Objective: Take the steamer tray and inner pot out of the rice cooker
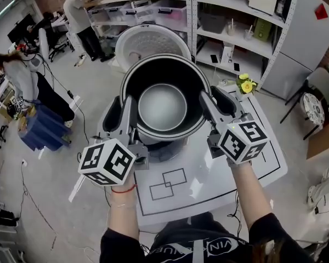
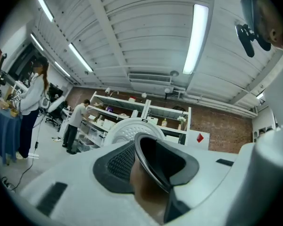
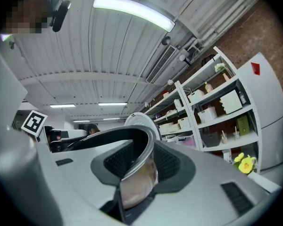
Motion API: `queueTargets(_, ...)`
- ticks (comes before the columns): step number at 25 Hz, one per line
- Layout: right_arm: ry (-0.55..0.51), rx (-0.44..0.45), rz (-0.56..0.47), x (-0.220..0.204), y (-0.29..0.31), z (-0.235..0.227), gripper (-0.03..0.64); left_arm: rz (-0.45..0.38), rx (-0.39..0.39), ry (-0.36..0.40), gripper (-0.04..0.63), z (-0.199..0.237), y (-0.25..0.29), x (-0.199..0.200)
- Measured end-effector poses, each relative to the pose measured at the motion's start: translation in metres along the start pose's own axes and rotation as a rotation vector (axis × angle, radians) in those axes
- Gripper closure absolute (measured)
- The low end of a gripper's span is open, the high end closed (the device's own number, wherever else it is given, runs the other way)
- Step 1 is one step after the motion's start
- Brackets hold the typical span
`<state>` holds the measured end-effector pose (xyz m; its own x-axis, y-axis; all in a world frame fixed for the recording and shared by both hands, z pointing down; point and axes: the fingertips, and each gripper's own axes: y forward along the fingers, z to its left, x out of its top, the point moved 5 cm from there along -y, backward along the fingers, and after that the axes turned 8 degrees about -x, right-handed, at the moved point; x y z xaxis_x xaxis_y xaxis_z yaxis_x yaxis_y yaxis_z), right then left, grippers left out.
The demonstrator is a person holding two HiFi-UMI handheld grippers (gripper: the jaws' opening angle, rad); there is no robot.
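Clearly, inner pot [image 1: 162,106] rim between fingers [image 1: 210,107]

inner pot [image 1: 162,106] | left gripper [image 1: 127,114] on left rim | right gripper [image 1: 207,109] on right rim | cooker lid [image 1: 145,40] open behind

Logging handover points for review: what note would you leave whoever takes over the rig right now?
Left tongs: shut on the inner pot's left rim. Right tongs: shut on its right rim.
The pot hangs between them over the rice cooker, whose lid stands open behind.
Done: pot gripped and apparently lifted clear of the cooker.
Steamer tray: in no view, so check whether it is out.
Left: set the pot on the white table, then release.
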<state>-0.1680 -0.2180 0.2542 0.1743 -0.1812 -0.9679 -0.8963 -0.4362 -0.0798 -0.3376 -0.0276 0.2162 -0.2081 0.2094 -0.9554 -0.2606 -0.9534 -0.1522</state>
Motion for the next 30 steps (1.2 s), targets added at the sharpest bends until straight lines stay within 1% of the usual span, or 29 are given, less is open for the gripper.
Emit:
queueTargets(6,0.000,-0.111,-0.045,0.016,-0.046,-0.040,0.485,0.017,-0.123,-0.030,0.465,-0.043,0.028,-0.017)
queueTargets(10,0.001,-0.212,-0.060,0.024,-0.082,-0.075,0.485,0.056,-0.227,-0.068,0.465,-0.077,0.057,-0.038)
queueTargets(19,-0.008,-0.461,-0.063,0.023,-0.174,-0.153,0.485,0.183,-0.438,-0.153,0.465,-0.165,0.109,-0.106)
queueTargets(26,0.013,-0.633,-0.032,0.004,-0.248,-0.197,0.485,0.304,-0.568,-0.206,0.465,-0.230,0.127,-0.165)
queueTargets(30,0.032,-0.705,-0.007,-0.013,-0.281,-0.215,0.485,0.376,-0.613,-0.224,0.465,-0.256,0.130,-0.200)
